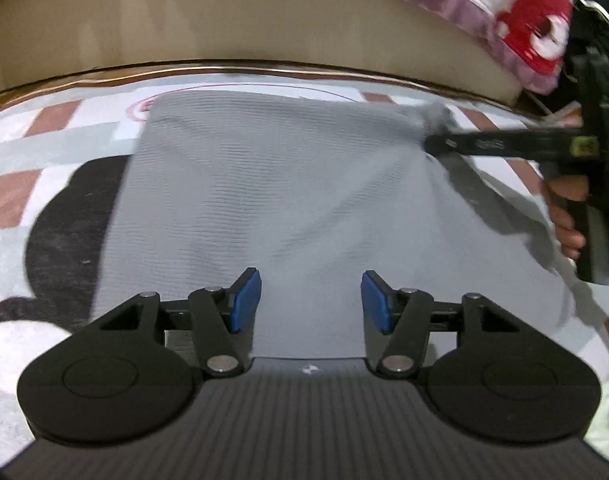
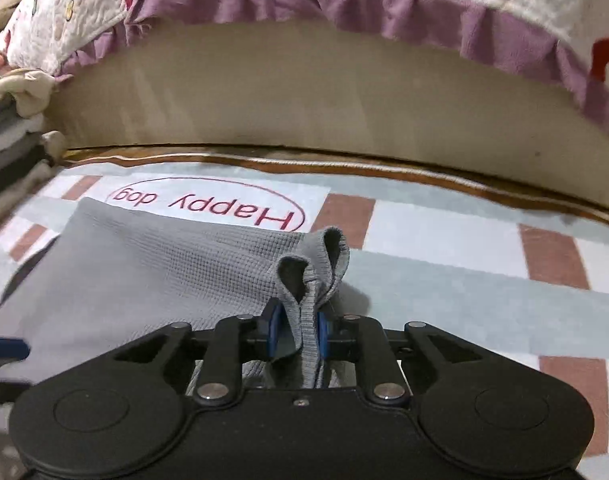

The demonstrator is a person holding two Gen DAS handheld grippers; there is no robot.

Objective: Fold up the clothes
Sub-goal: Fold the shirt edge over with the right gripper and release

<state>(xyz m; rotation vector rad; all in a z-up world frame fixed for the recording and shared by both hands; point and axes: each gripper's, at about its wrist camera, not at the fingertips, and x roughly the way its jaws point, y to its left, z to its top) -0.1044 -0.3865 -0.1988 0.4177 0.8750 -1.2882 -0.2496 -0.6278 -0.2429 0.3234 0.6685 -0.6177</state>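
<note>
While the right hand-held gripper (image 2: 297, 336) pinches the grey waffle-knit garment's (image 1: 264, 200) corner, the left hand-held gripper (image 1: 310, 300) hangs half-open above it, empty; folding seems partly done.

We see a checked mat (image 2: 444, 280) printed "Happy dog"; a grey waffle-knit garment (image 1: 264, 200) lies spread on it.

We are seeing the garment (image 1: 264, 208) lying on the mat (image 2: 444, 280), with the bed base (image 2: 304, 100) standing behind it.

Right tongs (image 2: 295, 334) pinch grey garment (image 2: 144, 264) corner.
</note>
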